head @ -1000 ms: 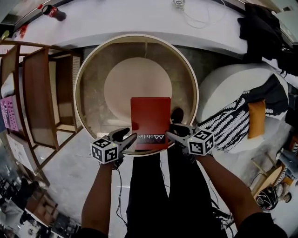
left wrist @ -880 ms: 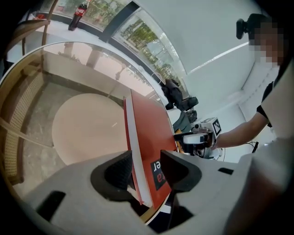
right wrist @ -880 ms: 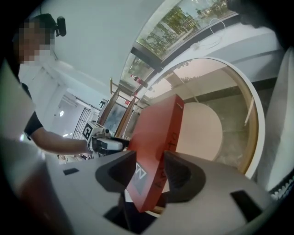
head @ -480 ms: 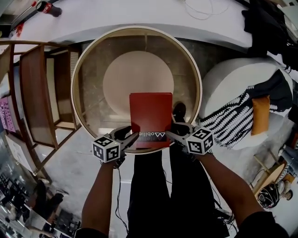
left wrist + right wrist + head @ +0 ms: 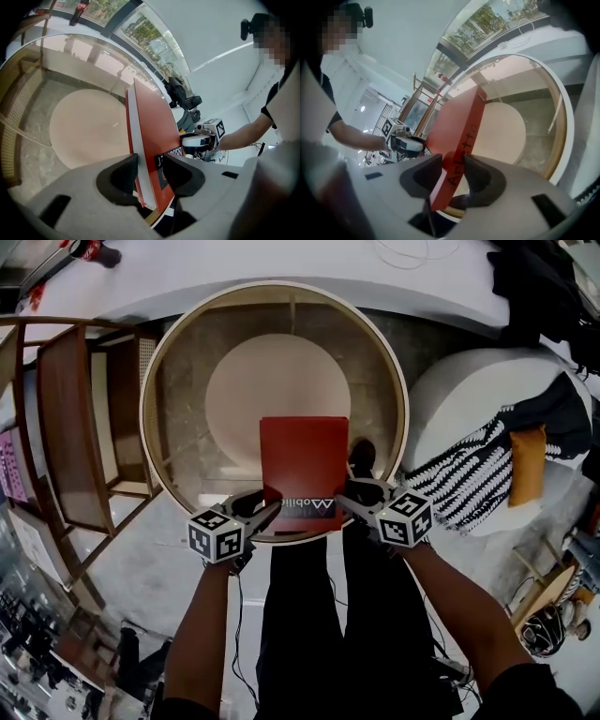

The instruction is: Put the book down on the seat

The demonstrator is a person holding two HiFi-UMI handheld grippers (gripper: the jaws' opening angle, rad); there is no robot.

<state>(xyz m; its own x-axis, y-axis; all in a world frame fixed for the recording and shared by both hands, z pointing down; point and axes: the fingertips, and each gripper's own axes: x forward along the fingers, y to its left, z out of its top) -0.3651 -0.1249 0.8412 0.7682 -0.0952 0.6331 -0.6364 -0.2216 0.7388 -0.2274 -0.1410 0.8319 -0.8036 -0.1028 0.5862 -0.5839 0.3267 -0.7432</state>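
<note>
A red book lies flat over the near part of a round glass-topped table, its near edge at the rim. My left gripper holds the book's near left corner. In the left gripper view the pads press both covers of the book at the left gripper. My right gripper is at the near right corner. Its jaws are closing, with the lettered spine of the book between them at the right gripper, and the pads look to touch it. A white round seat stands to the right.
A striped black-and-white cloth and an orange cushion lie on the seat's near side. Wooden furniture stands at the left. A cola bottle and dark clothing rest on the white ledge behind. The person's legs are below the table's rim.
Both grippers and the book stay at the table's near rim. The head view has shifted a little, so the table sits slightly higher in it.
</note>
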